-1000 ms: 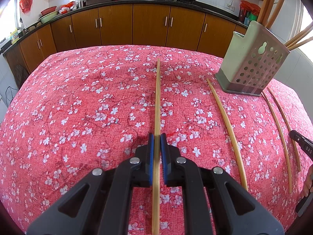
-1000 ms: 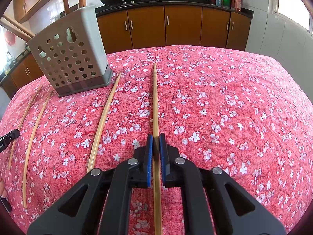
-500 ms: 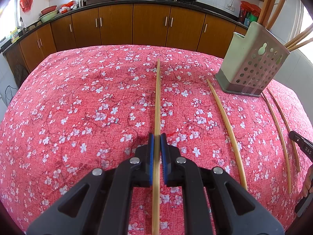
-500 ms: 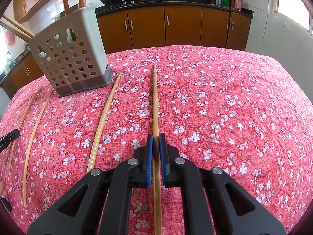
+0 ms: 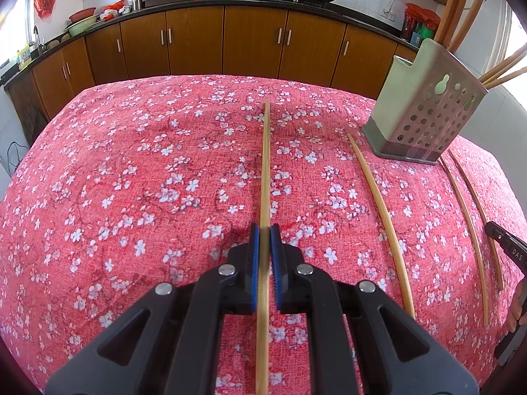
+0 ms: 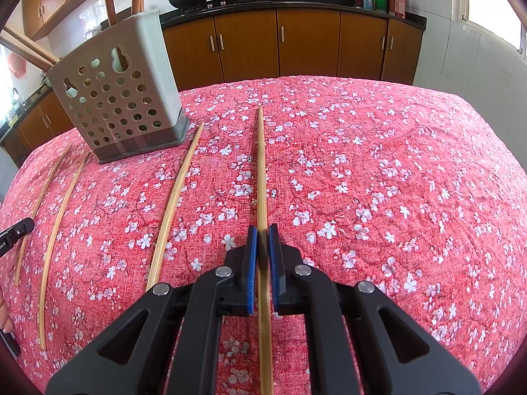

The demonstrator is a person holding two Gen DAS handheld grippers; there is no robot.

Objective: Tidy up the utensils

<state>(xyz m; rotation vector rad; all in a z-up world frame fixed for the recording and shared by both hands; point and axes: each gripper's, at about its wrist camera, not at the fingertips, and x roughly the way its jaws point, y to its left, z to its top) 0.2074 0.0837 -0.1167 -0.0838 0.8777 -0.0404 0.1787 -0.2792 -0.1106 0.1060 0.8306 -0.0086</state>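
Between both sets of blue pads, a chopstick each: left gripper (image 5: 263,256) clamps one chopstick (image 5: 265,164), right gripper (image 6: 261,256) another (image 6: 261,171), pinched low, likely ready for the perforated holder (image 6: 122,98) up-left of the right claw.

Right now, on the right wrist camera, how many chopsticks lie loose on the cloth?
3 loose chopsticks: one just left of the held chopstick, two side by side at far left past the holder. Others may lie off-frame.
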